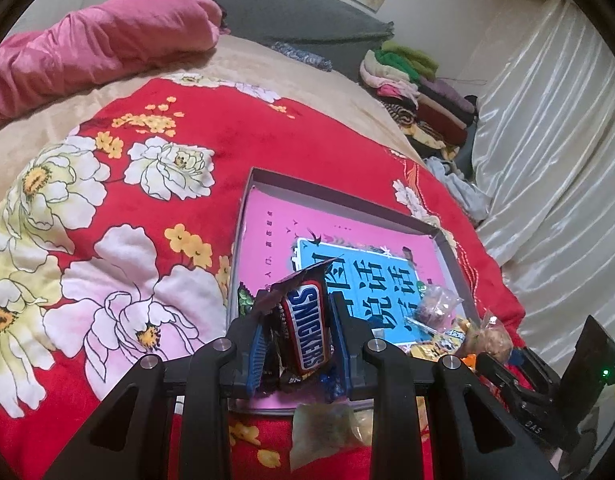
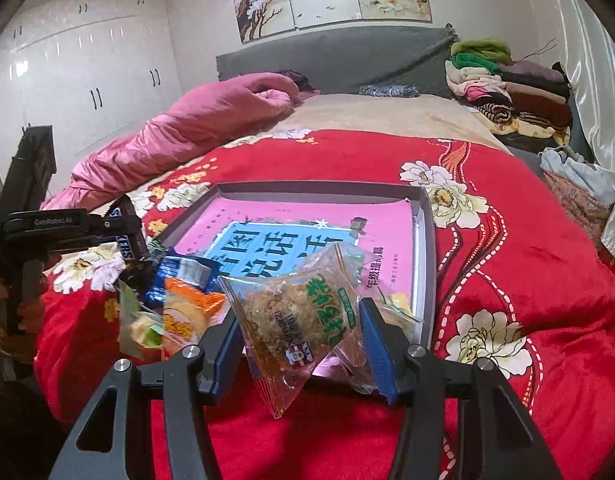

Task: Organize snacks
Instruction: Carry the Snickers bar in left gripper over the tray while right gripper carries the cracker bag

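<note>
Our left gripper (image 1: 297,322) squeezes a candy bar (image 1: 307,330), and our right gripper (image 2: 301,322) pinches a snack bag (image 2: 295,316) over the box (image 2: 425,264).

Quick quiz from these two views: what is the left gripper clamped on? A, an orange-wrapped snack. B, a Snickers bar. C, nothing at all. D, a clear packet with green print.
B: in the left wrist view the left gripper is shut on the Snickers bar, while the clear packet with green print sits in the right gripper.
</note>
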